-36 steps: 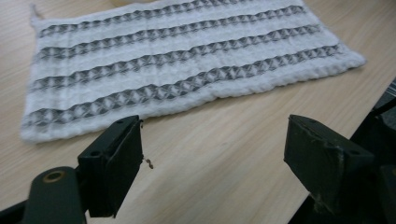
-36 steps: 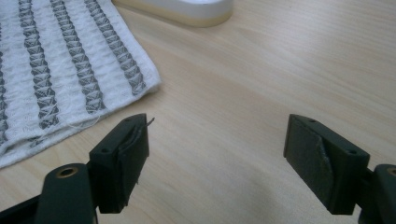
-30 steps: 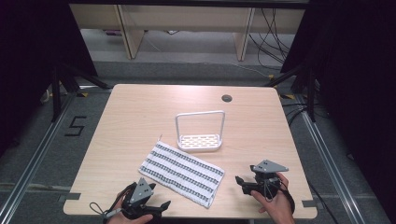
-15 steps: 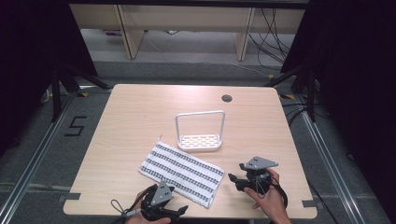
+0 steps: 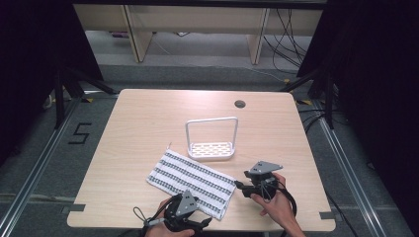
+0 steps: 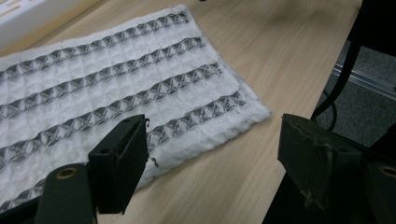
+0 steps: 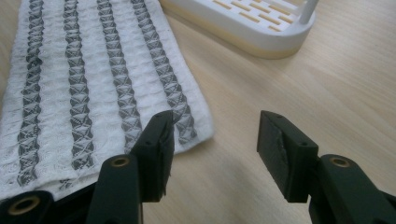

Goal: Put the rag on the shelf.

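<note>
Flanking the striped towel [image 5: 190,177], the left claw [image 6: 212,154] and right claw [image 7: 212,147] both gape empty.

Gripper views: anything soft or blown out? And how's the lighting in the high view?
Left gripper view: towel weave is crisp mid-frame, while the near jaws are slightly soft and the white rack at top left is blurred. Right gripper view: rack is bright but its slots are readable, with mild softness on the jaws. High view: table is evenly lit, surroundings fall to near black.

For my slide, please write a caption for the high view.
Two open grippers, left and right, flank a striped towel before a white rack.
</note>
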Tool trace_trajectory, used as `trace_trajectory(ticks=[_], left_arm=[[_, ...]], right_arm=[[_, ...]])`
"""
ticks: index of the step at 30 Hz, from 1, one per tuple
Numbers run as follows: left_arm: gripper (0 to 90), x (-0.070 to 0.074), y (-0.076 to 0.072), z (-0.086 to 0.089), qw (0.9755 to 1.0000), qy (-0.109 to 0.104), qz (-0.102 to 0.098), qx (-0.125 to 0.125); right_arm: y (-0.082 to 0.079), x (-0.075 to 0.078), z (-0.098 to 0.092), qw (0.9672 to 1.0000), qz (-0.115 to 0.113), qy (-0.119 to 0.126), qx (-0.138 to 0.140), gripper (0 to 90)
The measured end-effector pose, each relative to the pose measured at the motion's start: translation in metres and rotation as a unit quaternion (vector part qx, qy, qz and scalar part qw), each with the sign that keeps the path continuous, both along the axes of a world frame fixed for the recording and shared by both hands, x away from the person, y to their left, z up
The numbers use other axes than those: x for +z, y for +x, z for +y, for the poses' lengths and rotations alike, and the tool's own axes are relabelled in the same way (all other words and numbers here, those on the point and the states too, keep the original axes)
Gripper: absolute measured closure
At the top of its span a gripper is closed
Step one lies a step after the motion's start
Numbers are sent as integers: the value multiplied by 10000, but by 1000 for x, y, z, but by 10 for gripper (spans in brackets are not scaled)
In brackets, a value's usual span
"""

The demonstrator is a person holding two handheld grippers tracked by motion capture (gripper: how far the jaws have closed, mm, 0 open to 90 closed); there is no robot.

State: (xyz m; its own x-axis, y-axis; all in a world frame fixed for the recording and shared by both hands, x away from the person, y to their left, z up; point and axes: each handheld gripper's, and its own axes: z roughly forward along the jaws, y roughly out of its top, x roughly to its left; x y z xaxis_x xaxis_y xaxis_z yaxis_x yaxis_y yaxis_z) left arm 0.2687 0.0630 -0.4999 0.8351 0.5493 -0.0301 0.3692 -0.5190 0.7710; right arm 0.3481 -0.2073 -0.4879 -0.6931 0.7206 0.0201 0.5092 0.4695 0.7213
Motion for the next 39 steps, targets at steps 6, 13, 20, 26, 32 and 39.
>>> trace_trajectory(ticks=[6,13,20,26,32,39], left_arm=[[254,-1,3,-11,9999,73,-24,-122],[329,-2,5,-25,9994,47,20,-347],[395,-3,6,-33,9987,97,22,-492],[425,-8,7,-42,9975,321,-46,-622],[498,-9,8,-45,9973,401,-73,-612],[636,-11,7,-47,9948,601,-274,-779]], right_arm=[[6,0,7,9999,2,-78,86,490],[12,-2,15,9997,62,-131,179,505],[16,-4,16,9995,255,-184,86,516],[19,-7,19,9994,208,-236,152,524],[20,-8,19,9992,254,-274,162,523],[21,-10,22,9990,249,-300,214,524]])
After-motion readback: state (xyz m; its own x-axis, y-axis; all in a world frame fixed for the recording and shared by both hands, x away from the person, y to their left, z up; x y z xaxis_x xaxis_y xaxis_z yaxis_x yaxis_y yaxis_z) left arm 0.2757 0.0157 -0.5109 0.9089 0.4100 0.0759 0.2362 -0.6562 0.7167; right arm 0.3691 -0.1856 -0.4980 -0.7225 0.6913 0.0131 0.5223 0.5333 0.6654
